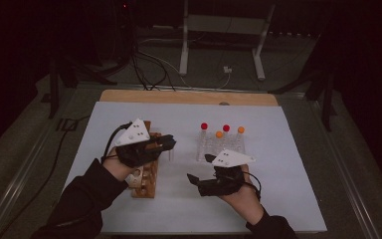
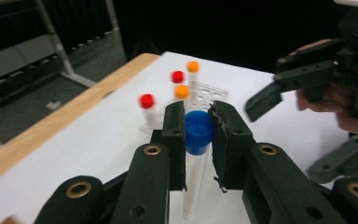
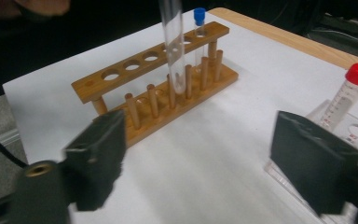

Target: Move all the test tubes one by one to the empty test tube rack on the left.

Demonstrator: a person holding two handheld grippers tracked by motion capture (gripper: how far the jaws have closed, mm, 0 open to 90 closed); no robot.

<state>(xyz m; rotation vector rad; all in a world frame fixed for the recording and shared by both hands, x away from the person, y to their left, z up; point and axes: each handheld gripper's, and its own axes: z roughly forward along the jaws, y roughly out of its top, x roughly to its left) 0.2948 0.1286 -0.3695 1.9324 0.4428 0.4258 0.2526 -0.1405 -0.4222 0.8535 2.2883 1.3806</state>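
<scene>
My left gripper [image 2: 198, 119] is shut on a clear test tube [image 2: 193, 182] just under its blue cap, and the tube hangs upright. In the high view the left gripper [image 1: 170, 143] is above the far end of a wooden tube rack [image 1: 146, 185]. In the right gripper view the held tube [image 3: 173, 42] hangs with its round tip just over the wooden rack [image 3: 135, 77], where another blue-capped tube [image 3: 199, 28] stands at the far end. My right gripper [image 1: 201, 168] stands open and empty between the two racks, jaws wide apart [image 3: 205, 158].
A clear plastic rack [image 1: 222, 147] to the right holds several tubes with red and orange caps [image 2: 182, 88]; one red-capped tube [image 3: 354, 88] is close to my right jaw. Everything rests on a white board [image 1: 278, 199] with a wooden edge at the back.
</scene>
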